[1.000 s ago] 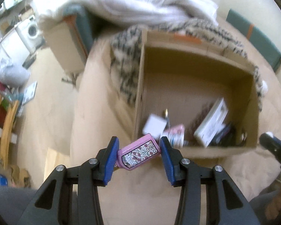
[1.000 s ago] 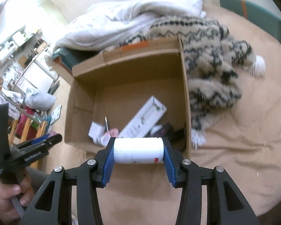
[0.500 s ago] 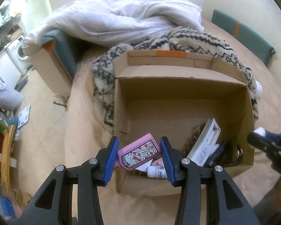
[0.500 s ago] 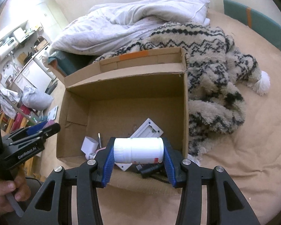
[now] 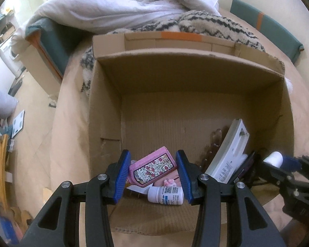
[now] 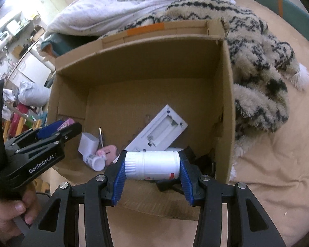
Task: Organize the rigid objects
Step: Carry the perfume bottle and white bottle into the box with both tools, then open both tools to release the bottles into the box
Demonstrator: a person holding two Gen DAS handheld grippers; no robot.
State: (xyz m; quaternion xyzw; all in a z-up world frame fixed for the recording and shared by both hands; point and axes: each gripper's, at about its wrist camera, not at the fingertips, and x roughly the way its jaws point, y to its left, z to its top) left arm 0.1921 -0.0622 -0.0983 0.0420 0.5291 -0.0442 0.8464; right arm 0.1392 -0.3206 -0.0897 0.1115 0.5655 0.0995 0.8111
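Both of my grippers have come forward over the cardboard box point(image 5: 105, 107) since a second ago, so its near wall is under the fingers now instead of out in front. Box sits on the tan bedspread point(image 6: 278, 164), with the fuzzy zigzag blanket point(image 6: 257, 61) bunched at its far right.

Inside, a white flat panel point(image 6: 160, 131) leans across the floor on the right, and a small white pill bottle point(image 5: 165, 195) lies on its side at the near wall.

My left gripper point(image 5: 152, 177) is clamped on the pink floral box point(image 5: 153, 168), held tilted just above that pill bottle. My right gripper point(image 6: 152, 167) is squeezing the white bottle point(image 6: 152, 167) sideways, cap to the left, over the near right corner.

My worry: it's a round bottle, so once I let go it'll probably roll into the panel. The pink box could land on the pill bottle and tip.
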